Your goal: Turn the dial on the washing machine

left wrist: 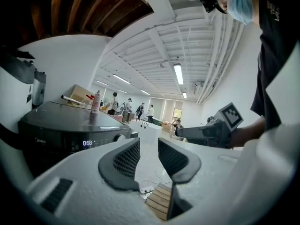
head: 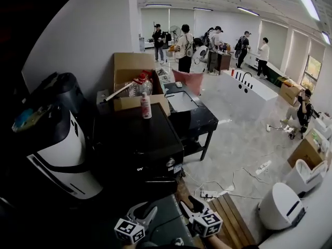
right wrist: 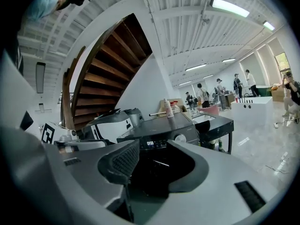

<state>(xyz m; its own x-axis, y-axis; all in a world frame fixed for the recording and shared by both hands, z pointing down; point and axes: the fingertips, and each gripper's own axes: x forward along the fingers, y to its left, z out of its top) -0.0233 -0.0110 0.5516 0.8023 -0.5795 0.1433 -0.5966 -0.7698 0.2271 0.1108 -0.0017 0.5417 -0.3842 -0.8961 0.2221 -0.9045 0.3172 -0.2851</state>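
Note:
The black washing machine [head: 135, 139] stands in front of me, its silver dial [head: 170, 163] on the front panel at the right. Both grippers hover low before it and are apart from it. In the head view my left gripper [head: 143, 210] and right gripper [head: 189, 205] are side by side at the bottom edge. The left gripper [left wrist: 149, 146] is open and holds nothing; the dial [left wrist: 121, 137] lies to its left, next to the lit display [left wrist: 87, 143]. The right gripper [right wrist: 152, 153] is open too, with the dial [right wrist: 179, 137] beyond its jaws, slightly right.
A pink bottle [head: 146, 106] stands on the washer's top, a cardboard box [head: 136, 79] behind it. A black table [head: 194, 115] adjoins on the right, a white appliance [head: 57, 149] on the left. Cables with a power strip [head: 210, 193] and a wooden board [head: 231, 219] lie on the floor. People stand far back.

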